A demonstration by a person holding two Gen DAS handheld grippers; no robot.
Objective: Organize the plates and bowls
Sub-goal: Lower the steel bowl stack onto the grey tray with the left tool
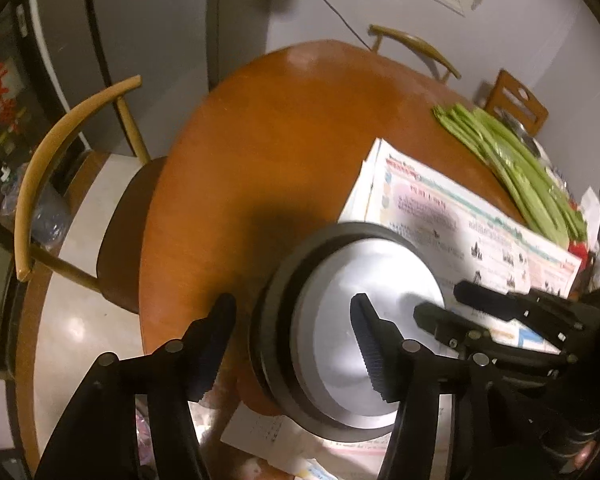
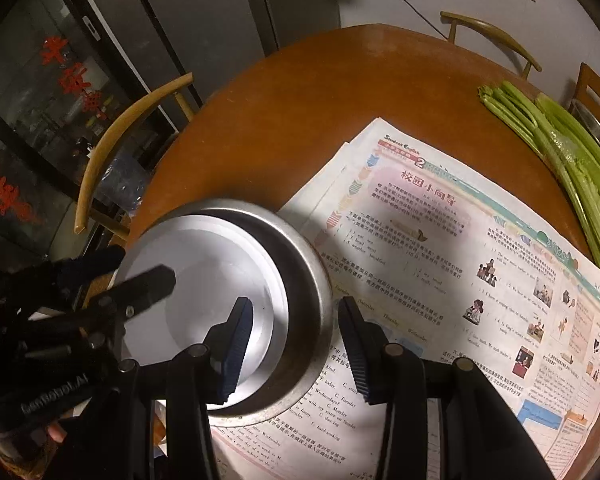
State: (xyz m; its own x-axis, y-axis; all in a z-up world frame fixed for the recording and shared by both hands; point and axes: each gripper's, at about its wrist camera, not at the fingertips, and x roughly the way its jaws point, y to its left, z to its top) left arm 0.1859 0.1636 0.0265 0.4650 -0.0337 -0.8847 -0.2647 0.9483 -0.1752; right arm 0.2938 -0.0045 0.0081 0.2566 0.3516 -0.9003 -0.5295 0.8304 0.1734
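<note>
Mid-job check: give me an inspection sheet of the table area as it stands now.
Surface: round wooden table, partly covered by newspaper.
Job's things: metal plates nested in a steel bowl at the near edge.
Clutter: celery bunch; papers under the bowl.
Grippers: left gripper open astride the bowl's left rim; right gripper open astride its right rim.
Cables: thin wire on the wall.
Surroundings: wooden chairs, dark glass cabinet.

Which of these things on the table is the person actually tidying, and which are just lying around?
Part of the job:
- metal bowl
- metal plate lying inside it
- left gripper and right gripper, each straddling the bowl's rim

Just lying about:
- newspaper
- green stalks
- chairs
- round table
</note>
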